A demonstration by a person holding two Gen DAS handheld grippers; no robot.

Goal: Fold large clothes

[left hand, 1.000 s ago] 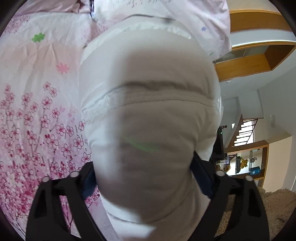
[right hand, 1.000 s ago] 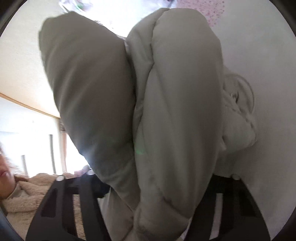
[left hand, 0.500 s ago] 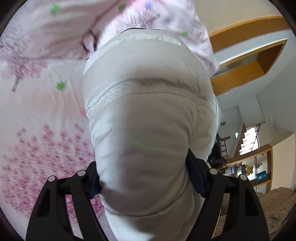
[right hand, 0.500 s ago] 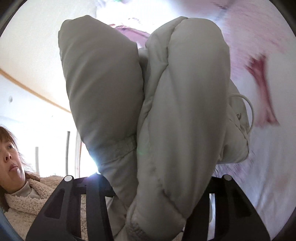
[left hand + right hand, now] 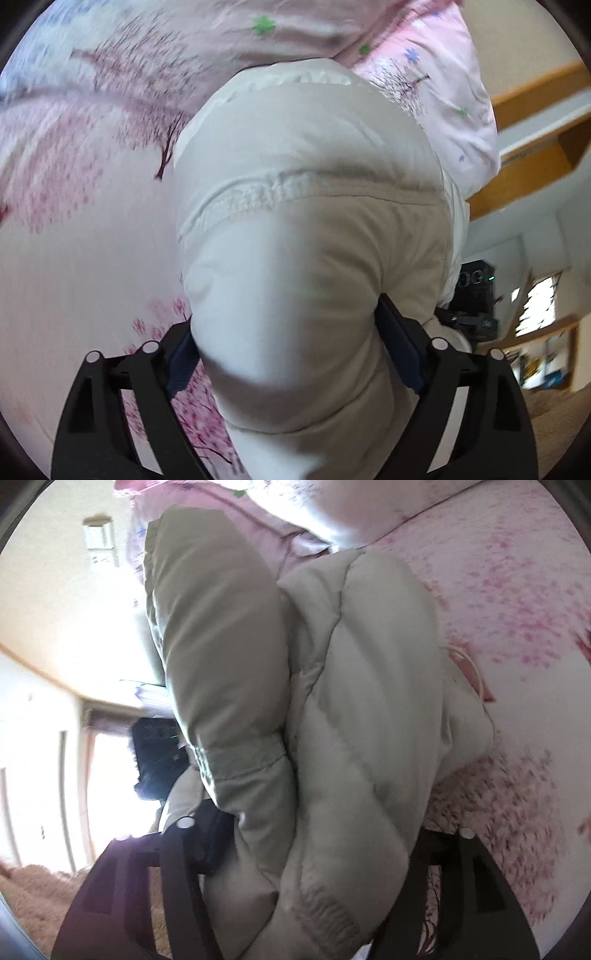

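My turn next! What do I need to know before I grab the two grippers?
Left gripper: shut on a thick bunch of the puffy jacket.
Right gripper: shut on another padded bunch of the same jacket, a cuffed sleeve beside it.
The jacket is held above the pink flowered bedsheet.
Done: both ends are gripped and lifted.
Left: lay it on the bed, fold it flat, then let go.

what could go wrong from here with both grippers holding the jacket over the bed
The puffy jacket bulges thickly between the left gripper pads, so it might squeeze out. The right gripper clamps several bunched layers; one could slip and spoil the fold. A loose cord hangs near the bedsheet and may snag.
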